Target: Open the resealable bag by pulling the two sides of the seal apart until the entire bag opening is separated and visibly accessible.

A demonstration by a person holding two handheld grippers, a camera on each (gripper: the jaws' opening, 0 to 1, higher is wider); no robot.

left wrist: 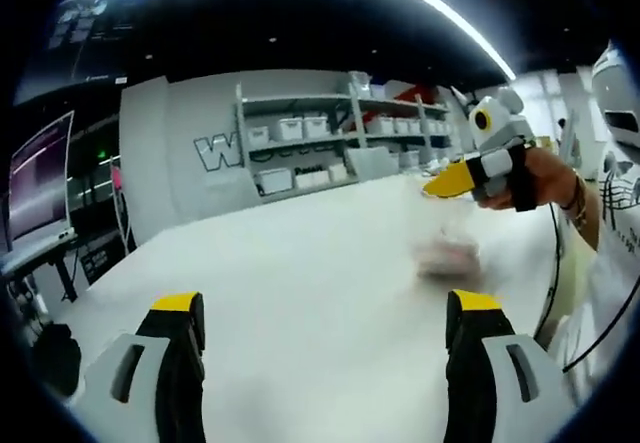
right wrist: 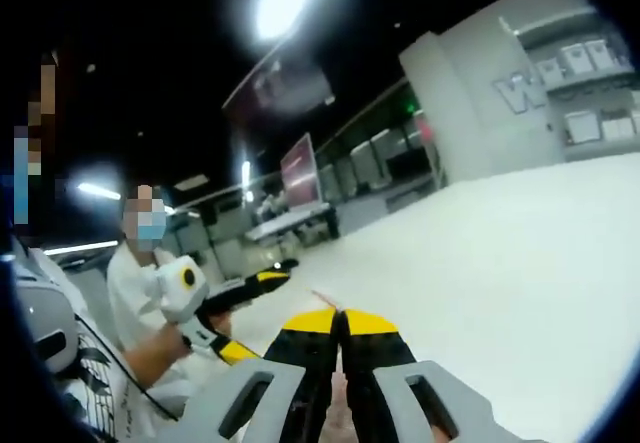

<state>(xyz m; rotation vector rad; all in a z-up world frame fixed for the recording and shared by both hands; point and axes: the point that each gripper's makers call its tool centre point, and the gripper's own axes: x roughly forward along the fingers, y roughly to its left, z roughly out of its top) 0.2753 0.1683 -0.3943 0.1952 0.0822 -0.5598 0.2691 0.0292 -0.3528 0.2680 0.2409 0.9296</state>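
White worktop (left wrist: 300,263) spreads across the left gripper view, and the left claw (left wrist: 325,308) rises from the bottom with its two yellow-tipped jaws standing wide apart, released and holding nothing. Beyond and a little to the right of those jaws, a small pale, pinkish object (left wrist: 447,253) lies on the worktop, too blurred to tell whether it is the resealable bag. Above it, in from the right, a hand (left wrist: 545,178) holds the right claw (left wrist: 452,181) off the surface (its yellow tip points left, and from this side the jaws look closed together). A black cable (left wrist: 553,263) hangs from that hand. Grey shelving (left wrist: 340,133) with white bins stands against the far wall, and a monitor (left wrist: 40,178) sits at the left edge. In the right gripper view, the right claw (right wrist: 340,325) is clenched, the yellow tips meeting with a thin, pale pink sliver (right wrist: 325,299) poking out just past them; what it is cannot be made out. At the left, another person's hand (right wrist: 205,313) holds the left claw (right wrist: 248,313), its yellow-tipped jaws spread. The worktop (right wrist: 520,263) runs off to the right toward the wall with the shelves (right wrist: 590,93), and a reddish screen (right wrist: 300,171) stands in the background.
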